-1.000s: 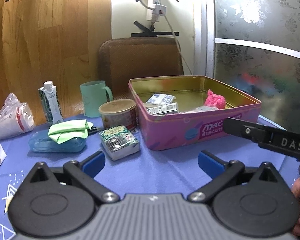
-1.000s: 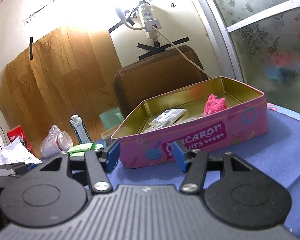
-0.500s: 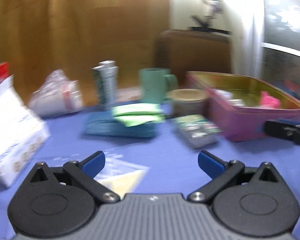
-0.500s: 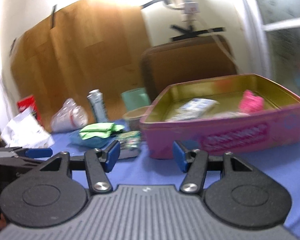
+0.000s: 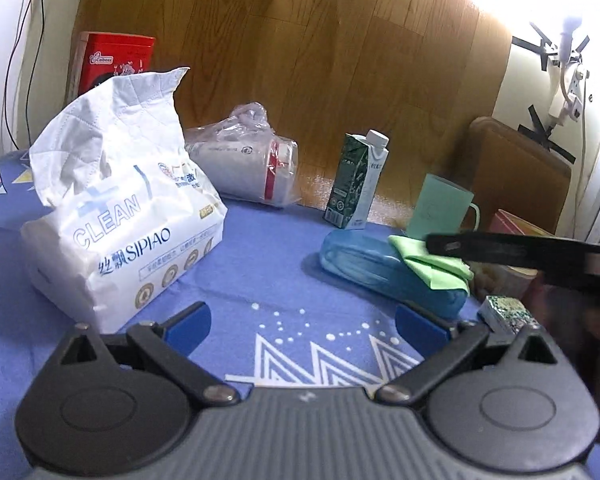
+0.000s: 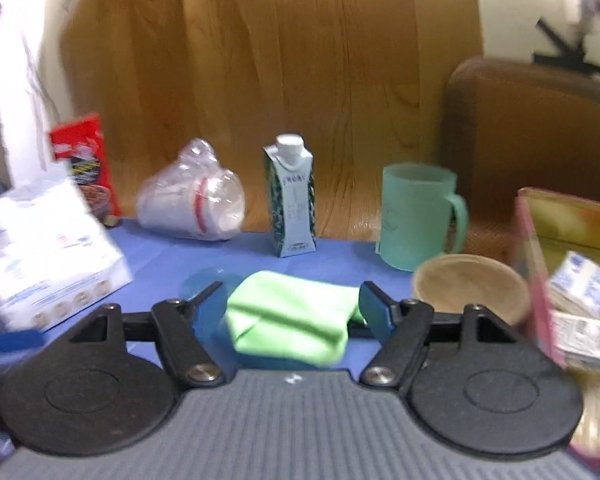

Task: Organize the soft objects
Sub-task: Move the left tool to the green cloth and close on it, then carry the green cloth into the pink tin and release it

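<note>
right gripper (image 6: pixel 290 306) opening around green cloth (image 6: pixel 292 320); left gripper (image 5: pixel 302 320) open

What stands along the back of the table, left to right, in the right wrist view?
Red box → bagged stack of paper cups → drink carton → green mug → pink tin. The tissue pack and green cloth lie nearer the camera, so they are left out.
</note>
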Demonstrator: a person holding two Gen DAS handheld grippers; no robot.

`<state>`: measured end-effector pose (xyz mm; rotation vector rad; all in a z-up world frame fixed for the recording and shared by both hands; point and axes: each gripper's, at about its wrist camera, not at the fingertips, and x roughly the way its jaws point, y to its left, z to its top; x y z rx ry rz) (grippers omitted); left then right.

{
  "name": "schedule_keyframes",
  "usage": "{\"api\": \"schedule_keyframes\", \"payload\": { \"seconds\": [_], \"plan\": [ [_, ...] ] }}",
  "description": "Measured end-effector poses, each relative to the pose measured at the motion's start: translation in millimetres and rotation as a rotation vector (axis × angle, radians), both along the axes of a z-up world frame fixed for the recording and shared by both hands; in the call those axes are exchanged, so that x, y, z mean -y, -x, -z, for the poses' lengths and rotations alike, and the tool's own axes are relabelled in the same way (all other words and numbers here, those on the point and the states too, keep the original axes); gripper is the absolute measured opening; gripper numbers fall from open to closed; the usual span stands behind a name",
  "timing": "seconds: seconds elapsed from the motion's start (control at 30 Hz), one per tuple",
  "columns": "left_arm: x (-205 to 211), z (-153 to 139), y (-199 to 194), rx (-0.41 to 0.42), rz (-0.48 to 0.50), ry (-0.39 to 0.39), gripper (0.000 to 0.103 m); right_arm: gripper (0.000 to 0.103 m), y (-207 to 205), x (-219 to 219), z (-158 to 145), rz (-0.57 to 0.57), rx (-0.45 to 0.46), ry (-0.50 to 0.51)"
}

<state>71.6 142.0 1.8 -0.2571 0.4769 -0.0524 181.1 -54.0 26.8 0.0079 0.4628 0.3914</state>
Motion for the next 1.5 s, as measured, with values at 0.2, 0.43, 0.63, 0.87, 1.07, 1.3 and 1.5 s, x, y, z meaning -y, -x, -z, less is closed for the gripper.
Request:
{"api": "schedule_keyframes", "payload": {
  "seconds": [0.2, 0.43, 0.63, 0.87, 1.07, 1.3, 1.5],
  "plan": [
    [-3, 1, -1, 0.002, 0.015, 0.029, 0.102, 0.008, -5, 7, 0, -0.054, -0.052, -0.024],
    [16, -3, 12, 0.050, 0.175, 0.006, 0.097, 0.008, 113, 45, 0, -0.220, 0.022, 0.033],
    [62, -10, 32, -0.012, 0.366, -0.039, 0.091, 0.039, 180, 55, 40, -0.246, -0.018, 0.180],
    [96, -6, 37, -0.128, 0.408, -0.109, 0.064, 0.085, 171, 61, 34, -0.242, -0.004, 0.142],
    [121, -6, 27, -0.177, 0.480, -0.076, 0.030, 0.019, 162, 62, 41, -0.258, -0.044, 0.099],
    [193, -58, 6, -0.035, 0.640, -0.070, 0.032, 0.015, 173, 114, 16, -0.045, 0.159, 0.047],
    [264, -69, -40, 0.020, 0.661, -0.096, 0.059, 0.016, 149, 171, -5, 0.153, 0.241, 0.068]
  ]
}}
